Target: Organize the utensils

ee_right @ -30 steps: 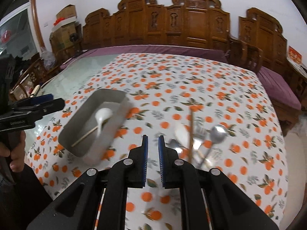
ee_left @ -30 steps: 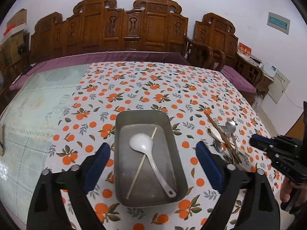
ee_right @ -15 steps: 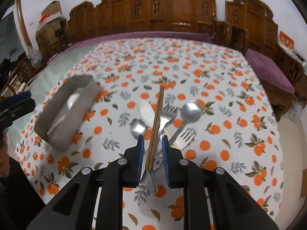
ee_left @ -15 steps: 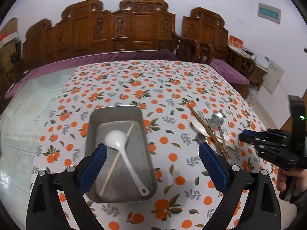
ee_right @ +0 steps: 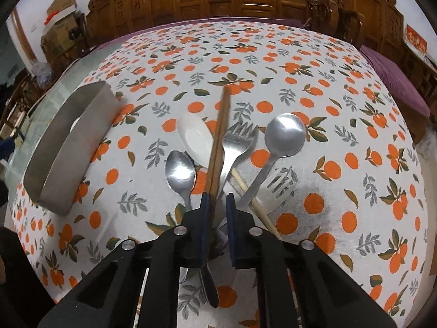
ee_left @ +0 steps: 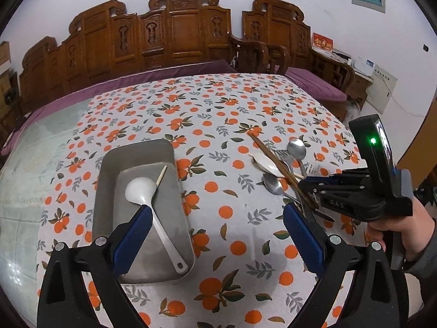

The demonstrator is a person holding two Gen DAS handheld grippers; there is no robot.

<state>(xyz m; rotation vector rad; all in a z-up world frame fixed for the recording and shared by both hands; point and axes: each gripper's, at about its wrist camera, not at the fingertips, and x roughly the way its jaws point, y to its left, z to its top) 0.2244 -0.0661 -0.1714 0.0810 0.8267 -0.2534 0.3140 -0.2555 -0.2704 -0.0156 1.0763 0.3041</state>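
Observation:
A grey metal tray holds a white ladle and one pale chopstick. My left gripper hovers open and empty over the tray's near right corner. To the right lies a utensil pile: brown chopsticks, a white spoon, a small metal spoon, a metal fork, a large metal spoon, a white plastic fork and a pale chopstick. My right gripper is down on the pile. Its jaws are closing with the brown chopsticks between them, and a sliver of gap still shows.
An orange-print cloth covers the table, with glass top bare at the left. Carved wooden chairs line the far side. A person's hand holds the right gripper at the table's right edge.
The right gripper has come down onto the utensil pile, so the brown chopsticks now run between its fingers. The left gripper has drifted right and the tray sits further left in its view.

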